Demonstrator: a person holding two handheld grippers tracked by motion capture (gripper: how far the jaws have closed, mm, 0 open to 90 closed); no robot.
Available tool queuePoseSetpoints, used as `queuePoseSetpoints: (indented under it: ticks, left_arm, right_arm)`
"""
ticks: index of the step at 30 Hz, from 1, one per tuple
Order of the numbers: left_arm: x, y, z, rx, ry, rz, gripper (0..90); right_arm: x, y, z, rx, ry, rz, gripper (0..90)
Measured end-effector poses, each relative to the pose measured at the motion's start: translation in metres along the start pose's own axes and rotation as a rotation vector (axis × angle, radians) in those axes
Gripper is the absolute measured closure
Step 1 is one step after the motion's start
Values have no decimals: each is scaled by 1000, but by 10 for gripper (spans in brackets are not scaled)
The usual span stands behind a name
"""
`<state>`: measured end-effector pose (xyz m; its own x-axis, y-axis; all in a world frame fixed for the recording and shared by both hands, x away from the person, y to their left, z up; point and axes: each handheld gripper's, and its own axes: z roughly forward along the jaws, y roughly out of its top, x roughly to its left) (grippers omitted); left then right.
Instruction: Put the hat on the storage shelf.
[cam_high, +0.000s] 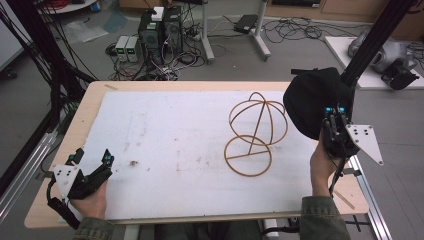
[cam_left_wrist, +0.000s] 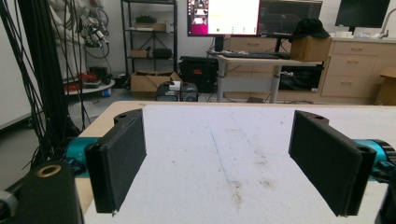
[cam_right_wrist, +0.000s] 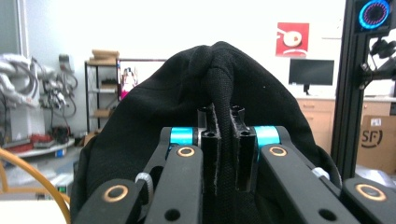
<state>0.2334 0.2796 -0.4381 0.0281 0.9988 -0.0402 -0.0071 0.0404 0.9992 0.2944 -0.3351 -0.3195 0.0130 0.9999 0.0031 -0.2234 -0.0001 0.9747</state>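
Room: a lab with cables and computer boxes on the floor beyond the table (cam_high: 95, 105); a white sheet (cam_high: 165, 145) covers most of the tabletop, stained in places.
Stand: a tan wire-frame stand (cam_high: 254, 134), a flat ring base with a globe of hoops above it, sits on the right half of the sheet.
Hat: a black knit beanie (cam_high: 312, 100) hangs in the air off the right end of the table, above and to the right of the stand, clear of it.
Right gripper: the right gripper (cam_right_wrist: 224, 154) is clenched on a fold of the beanie's fabric, the pinch running up between the two pads.
Left gripper: the left gripper (cam_left_wrist: 224, 163) is released, jaws wide apart with nothing between them, resting low at the near left corner of the sheet.
Doing it well: the beanie probably belongs over the globe; carry it high enough to clear the top hoops, bring the opening down over them, and steady the light frame with the free gripper if it tips.
Hard to tell: which way the beanie's opening faces is not readable; its lower edge is cut off behind the right gripper, and how much fabric is pinched is hidden.
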Motion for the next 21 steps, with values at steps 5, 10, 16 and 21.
queuePoseSetpoints:
  ticks: [5, 10, 16, 21]
  left_arm:
    - [0, 0, 0, -2, -2, -1, 191]
    - [0, 0, 1, -1, -5, -2, 192]
    - [1, 0, 0, -2, -1, -7, 193]
    - [1, 0, 0, -3, -2, -6, 193]
  right_arm:
    - [4, 10, -5, -48, 33, 4, 856]
    - [8, 18, -8, -65, 52, 2, 856]
    - [11, 27, -15, -110, 75, 42, 856]
    - [14, 29, -18, -145, 135, 81, 856]
